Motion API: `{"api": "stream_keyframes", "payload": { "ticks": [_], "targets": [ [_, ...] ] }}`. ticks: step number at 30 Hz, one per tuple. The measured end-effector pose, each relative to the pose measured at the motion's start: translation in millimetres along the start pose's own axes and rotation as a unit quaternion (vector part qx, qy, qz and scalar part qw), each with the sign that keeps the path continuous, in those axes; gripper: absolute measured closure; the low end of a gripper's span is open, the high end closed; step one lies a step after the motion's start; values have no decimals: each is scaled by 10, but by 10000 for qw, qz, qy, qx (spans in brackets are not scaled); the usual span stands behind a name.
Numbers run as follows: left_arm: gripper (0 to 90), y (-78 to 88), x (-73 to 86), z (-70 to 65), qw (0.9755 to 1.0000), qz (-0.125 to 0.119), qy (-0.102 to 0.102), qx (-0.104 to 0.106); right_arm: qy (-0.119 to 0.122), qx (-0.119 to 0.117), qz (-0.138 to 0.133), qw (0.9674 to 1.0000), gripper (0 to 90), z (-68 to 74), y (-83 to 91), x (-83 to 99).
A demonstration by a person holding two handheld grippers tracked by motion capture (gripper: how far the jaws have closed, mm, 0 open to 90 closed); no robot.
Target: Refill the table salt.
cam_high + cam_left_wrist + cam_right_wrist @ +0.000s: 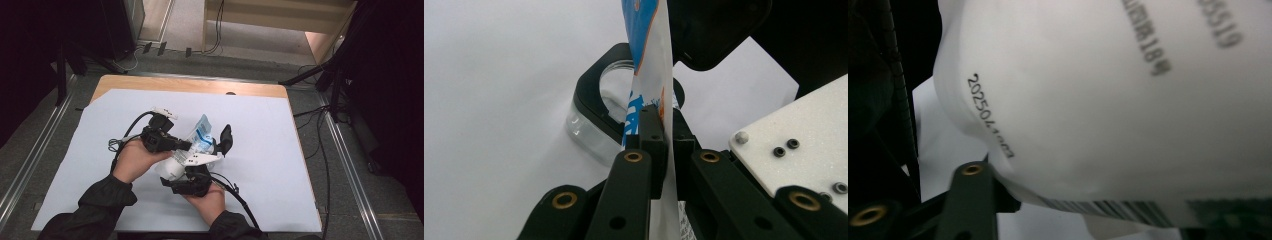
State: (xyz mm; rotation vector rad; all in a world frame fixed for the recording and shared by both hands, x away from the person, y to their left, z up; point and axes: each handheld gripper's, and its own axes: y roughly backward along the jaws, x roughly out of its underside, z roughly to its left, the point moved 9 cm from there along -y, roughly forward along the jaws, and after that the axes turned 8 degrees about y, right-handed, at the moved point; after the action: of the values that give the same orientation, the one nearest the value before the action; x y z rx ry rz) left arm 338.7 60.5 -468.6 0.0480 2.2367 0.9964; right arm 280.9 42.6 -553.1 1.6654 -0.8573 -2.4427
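Observation:
A white pouch point(202, 131) with blue print hangs over the middle of the white sheet. My left gripper point(189, 146) comes in from the left and is shut on the pouch's thin edge point(649, 50), pads pressed flat on it point(664, 120). Behind the pouch sits a small clear jar point(589, 127); a black finger point(591, 95) of my right gripper point(216, 145) hugs its rim, so that gripper looks shut on the jar. In the right gripper view the pouch's white back point(1123, 100), with a printed date and barcode, hides most of the jaws; one finger point(970, 200) shows.
The white sheet point(280, 165) covers a wooden table whose far edge point(200, 85) is bare. Black cables trail from both grippers towards the person. Dark stands and cables stand on the floor to the left and right of the table.

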Motion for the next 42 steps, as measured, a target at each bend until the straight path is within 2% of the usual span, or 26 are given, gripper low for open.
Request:
{"api": "stream_keyframes", "payload": {
  "ticks": [6, 10, 20, 28, 36, 38, 42],
  "targets": [
    [889, 11, 0, 0, 10000, 14, 7, 54, -174, -221, -158, 9995, 518, 53, 15, -43],
    [859, 10, -4, -12, 9998, -14, 59, 176, -250, -322, -217, 9989, 520, 59, 20, -59],
    [833, 82, 8, -4, 9995, -40, 120, 283, -358, -372, -338, 9981, 520, 48, 35, -85],
    [872, 167, 18, -10, 9998, -51, 79, 188, -262, -455, -393, 9978, 519, 80, 26, -101],
    [895, 139, 21, -37, 9999, -81, 56, 64, 39, -289, -124, 9995, 475, 93, -11, -75],
    [895, 135, 20, -41, 9999, -90, 66, 69, 56, -279, -92, 9996, 469, 103, -20, -76],
    [893, 139, 14, -40, 9999, -120, 67, 87, -78, -327, -145, 9993, 497, 101, -12, -89]
  ]
}}
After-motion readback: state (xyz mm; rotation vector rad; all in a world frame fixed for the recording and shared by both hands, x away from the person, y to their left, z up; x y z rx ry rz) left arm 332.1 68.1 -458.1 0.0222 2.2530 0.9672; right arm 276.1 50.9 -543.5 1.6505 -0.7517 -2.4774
